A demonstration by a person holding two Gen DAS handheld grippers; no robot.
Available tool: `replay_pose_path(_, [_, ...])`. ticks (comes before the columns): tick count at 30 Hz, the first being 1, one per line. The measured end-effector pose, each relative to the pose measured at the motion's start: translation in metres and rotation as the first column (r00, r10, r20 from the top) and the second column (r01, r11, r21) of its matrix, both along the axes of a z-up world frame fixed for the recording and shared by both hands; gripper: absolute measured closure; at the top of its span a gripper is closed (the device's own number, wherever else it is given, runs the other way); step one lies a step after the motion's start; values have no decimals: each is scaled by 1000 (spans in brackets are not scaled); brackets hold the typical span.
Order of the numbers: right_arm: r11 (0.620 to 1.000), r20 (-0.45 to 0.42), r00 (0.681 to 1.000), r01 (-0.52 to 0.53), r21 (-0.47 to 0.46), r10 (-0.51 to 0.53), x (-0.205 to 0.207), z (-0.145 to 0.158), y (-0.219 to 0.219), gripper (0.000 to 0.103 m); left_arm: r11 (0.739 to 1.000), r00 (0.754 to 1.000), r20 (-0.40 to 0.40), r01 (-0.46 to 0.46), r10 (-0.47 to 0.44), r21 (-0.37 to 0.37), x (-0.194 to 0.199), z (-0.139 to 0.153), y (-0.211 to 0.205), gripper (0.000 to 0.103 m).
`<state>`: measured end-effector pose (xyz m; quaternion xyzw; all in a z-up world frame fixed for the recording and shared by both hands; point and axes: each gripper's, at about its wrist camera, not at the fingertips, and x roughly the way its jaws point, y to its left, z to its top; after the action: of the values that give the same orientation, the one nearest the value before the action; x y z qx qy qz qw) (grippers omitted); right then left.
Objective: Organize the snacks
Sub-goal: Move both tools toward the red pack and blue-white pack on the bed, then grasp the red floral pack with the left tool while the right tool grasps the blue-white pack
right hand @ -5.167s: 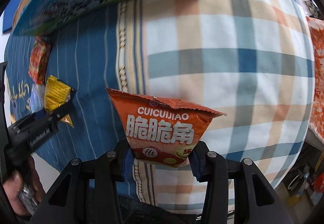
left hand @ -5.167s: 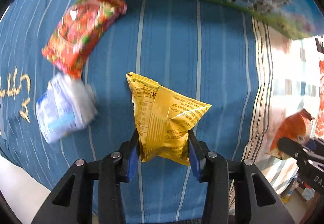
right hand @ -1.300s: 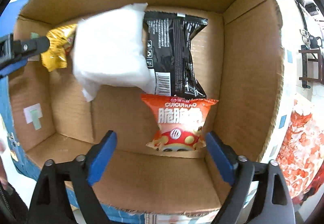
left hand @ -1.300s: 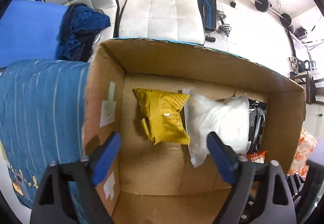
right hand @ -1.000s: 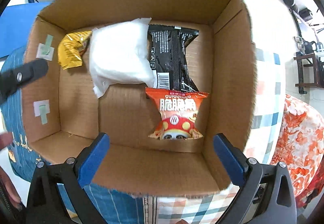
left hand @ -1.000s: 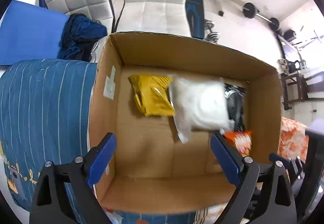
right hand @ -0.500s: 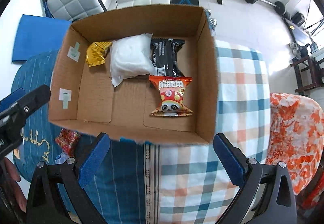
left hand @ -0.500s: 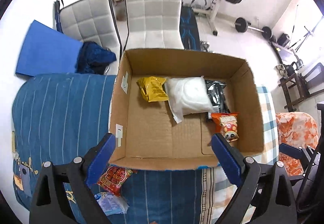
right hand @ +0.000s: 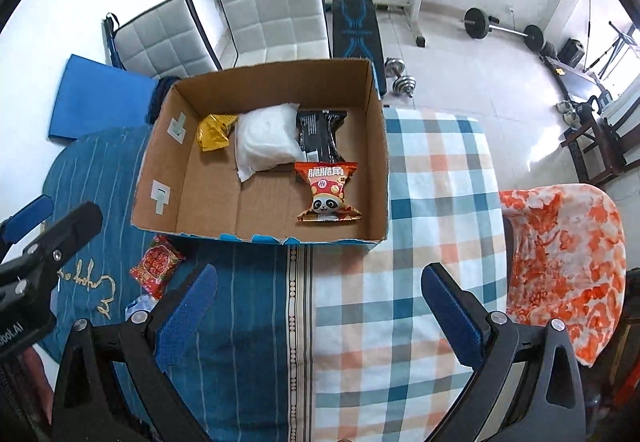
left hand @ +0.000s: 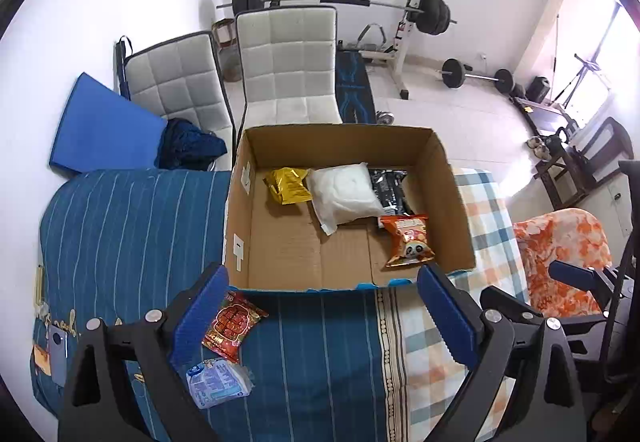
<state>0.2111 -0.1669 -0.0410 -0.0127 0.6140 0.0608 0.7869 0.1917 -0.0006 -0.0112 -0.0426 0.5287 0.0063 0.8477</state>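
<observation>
An open cardboard box (left hand: 460,202) (right hand: 378,146) stands on the cloth-covered bed. Inside lie a yellow packet (left hand: 289,185) (right hand: 214,132), a white packet (left hand: 346,198) (right hand: 266,142), a black packet (left hand: 390,188) (right hand: 322,134) and an orange panda packet (left hand: 406,240) (right hand: 328,192). In front of the box, on the blue cloth, rest a red packet (left hand: 233,324) (right hand: 157,265) and a pale blue-white packet (left hand: 218,382) (right hand: 138,306). My left gripper (left hand: 322,316) is high above the bed, open and empty. My right gripper (right hand: 320,312) is also open and empty.
Blue striped bedding (left hand: 120,226) meets a plaid sheet (right hand: 436,226). An orange floral cloth (right hand: 568,250) covers something on the right. White quilted chairs (left hand: 288,66), a blue mat (left hand: 100,126) and weight equipment (left hand: 404,14) stand beyond the box. The left gripper (right hand: 44,234) shows in the right view.
Both grippers let go of the yellow and orange packets in the box, opened wide and rose well above it and back toward me.
</observation>
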Motion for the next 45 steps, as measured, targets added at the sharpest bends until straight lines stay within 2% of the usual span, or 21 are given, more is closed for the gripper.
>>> replay_pose_path(4, [1000, 21, 1000, 11, 11, -11, -10, 13, 0, 0, 1000, 1000, 3, 1, -1, -11, -8, 7, 8, 6])
replay_pose_path(7, [1000, 36, 999, 25, 15, -25, -18, 15, 1, 0, 1000, 1000, -24, -12, 12, -6, -17, 3, 25, 6])
replay_pose_path(9, [1000, 23, 1000, 16, -15, -16, -24, 5, 6, 0, 999, 999, -36, -40, 40, 1, -27, -4, 40, 6])
replay_pose_path(14, [999, -89, 996, -29, 18, 31, -40, -40, 29, 0, 984, 977, -124, -167, 173, 53, -64, -38, 106, 6])
replay_pose_path(19, [989, -246, 961, -105, 103, 128, -63, -101, 83, 0, 943, 912, -241, -314, 332, 112, -109, -89, 173, 6])
replay_pose_path(21, [980, -316, 935, -118, 160, 164, -70, -125, 108, 0, 923, 873, -299, -362, 385, 132, -126, -114, 194, 6])
replay_pose_path(25, [966, -377, 896, -174, 189, 235, -80, -163, 164, 0, 889, 815, -356, -425, 457, 170, -154, -147, 224, 6])
replay_pose_path(27, [968, -416, 880, -162, 190, 229, -84, -179, 186, 0, 872, 785, -384, -461, 487, 164, -167, -161, 237, 6])
replay_pose_path(29, [963, -474, 851, -124, 238, 227, -89, -201, 209, 0, 853, 753, -410, -498, 515, 156, -181, -172, 249, 6])
replay_pose_path(31, [963, -528, 826, -59, 263, 195, -94, -227, 226, 6, 840, 733, -425, -520, 532, 154, -191, -179, 256, 6])
replay_pose_path(33, [969, -558, 812, -31, 246, 168, -99, -249, 240, 30, 834, 718, -442, -530, 537, 153, -199, -185, 261, 6])
replay_pose_path(34, [972, -566, 809, -22, 236, 156, -101, -257, 244, 38, 833, 714, -445, -530, 540, 159, -204, -187, 263, 6])
replay_pose_path(35, [971, -572, 807, -5, 239, 145, -104, -265, 247, 57, 832, 711, -448, -531, 542, 164, -206, -189, 263, 6])
replay_pose_path(36, [968, -577, 804, 6, 250, 144, -107, -269, 249, 68, 831, 709, -452, -531, 542, 164, -209, -190, 263, 6])
replay_pose_path(38, [968, -557, 819, 12, 249, 133, -111, -268, 249, 73, 832, 709, -455, -531, 539, 159, -212, -193, 264, 6])
replay_pose_path(39, [970, -545, 826, -6, 243, 142, -114, -265, 248, 88, 834, 710, -456, -529, 537, 157, -212, -194, 263, 6])
replay_pose_path(42, [972, -523, 840, -27, 232, 148, -116, -256, 233, 92, 850, 725, -464, -508, 510, 141, -205, -196, 253, 6])
replay_pose_path(45, [979, -514, 847, -36, 200, 136, -113, -246, 199, 93, 878, 753, -466, -459, 465, 135, -192, -200, 236, 6])
